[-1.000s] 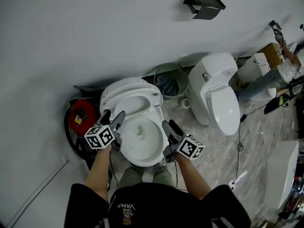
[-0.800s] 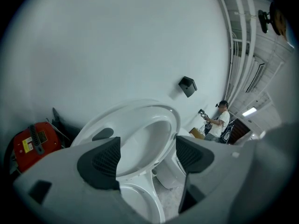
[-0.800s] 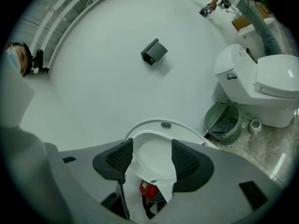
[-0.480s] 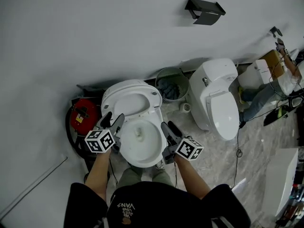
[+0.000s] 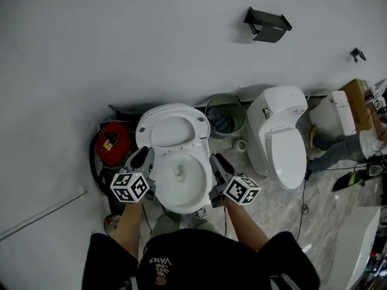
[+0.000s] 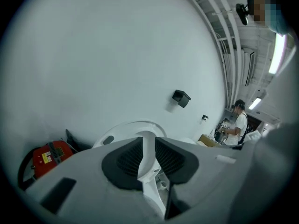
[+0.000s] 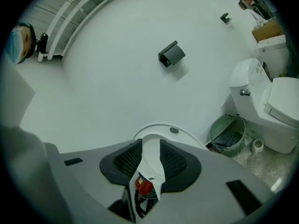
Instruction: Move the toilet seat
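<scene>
White toilet seat (image 6: 147, 146) between fingers (image 6: 126, 158)

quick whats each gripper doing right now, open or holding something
left gripper: jaws have just been closing, now clamped on the toilet seat rim.
right gripper: jaws have just been closing, now clamped on the toilet seat's other side.

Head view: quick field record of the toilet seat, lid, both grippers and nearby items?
seat: white oval toilet seat, held at both side edges
lid: white lid, raised open behind the seat
left gripper: jaws have just been closing, pads on seat's left edge
right gripper: jaws have just been closing, pads on seat's right edge
nearby: red machine, green mesh bin, second white toilet
</scene>
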Demonstrator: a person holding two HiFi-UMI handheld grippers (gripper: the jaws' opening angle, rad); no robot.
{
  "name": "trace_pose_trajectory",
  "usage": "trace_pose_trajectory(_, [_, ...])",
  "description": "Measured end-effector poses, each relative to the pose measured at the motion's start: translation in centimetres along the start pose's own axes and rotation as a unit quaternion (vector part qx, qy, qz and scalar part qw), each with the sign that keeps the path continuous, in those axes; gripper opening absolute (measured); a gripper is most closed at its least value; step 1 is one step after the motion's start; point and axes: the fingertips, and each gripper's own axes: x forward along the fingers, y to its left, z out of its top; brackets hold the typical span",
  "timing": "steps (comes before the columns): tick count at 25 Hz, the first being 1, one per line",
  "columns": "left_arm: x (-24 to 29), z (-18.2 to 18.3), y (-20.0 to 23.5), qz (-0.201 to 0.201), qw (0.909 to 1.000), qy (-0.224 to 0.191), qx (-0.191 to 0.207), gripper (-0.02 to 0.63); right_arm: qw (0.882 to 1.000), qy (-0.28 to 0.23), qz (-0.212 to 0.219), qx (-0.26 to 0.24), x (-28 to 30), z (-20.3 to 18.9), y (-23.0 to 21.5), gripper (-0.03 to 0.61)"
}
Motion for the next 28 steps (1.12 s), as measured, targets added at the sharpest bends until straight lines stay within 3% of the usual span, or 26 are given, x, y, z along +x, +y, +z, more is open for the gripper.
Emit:
trace_pose_trajectory(3, [-1.8, 0.5, -1.0, 0.009, 0.9997, -0.02, 0.008, 0.021, 1.0, -0.006, 0.003, -0.025, -0.6, 0.7, 0.5, 0.056])
trace_pose_trajectory(6, [-3.3, 1.1, -2.1, 0.016, 0.999, -0.038, 0.018, 0.002, 0.999, -0.009, 0.012, -0.041, -1.1, 1.3, 1.0, 0.002])
trace_pose_trajectory(13, [-6.4, 1.0, -5.0, 0.032, 0.9969, -0.063, 0.033, 0.002, 0.996, 0.002, 0.041, -0.084, -2.8, 1.6, 2.5, 0.0])
trace_pose_trajectory(20, [-8.6, -0.3, -8.7, 0.036, 0.9961, -0.055, 0.058, 0.002, 0.985, 0.025, 0.088, -0.147, -4.7, 1.8, 4.6, -0.001])
trace_pose_trajectory(28, [-11.3, -1.9, -12.5, 0.05, 0.994, -0.056, 0.08, 0.002, 0.977, 0.043, 0.121, -0.172, -6.9, 1.6, 6.0, -0.002])
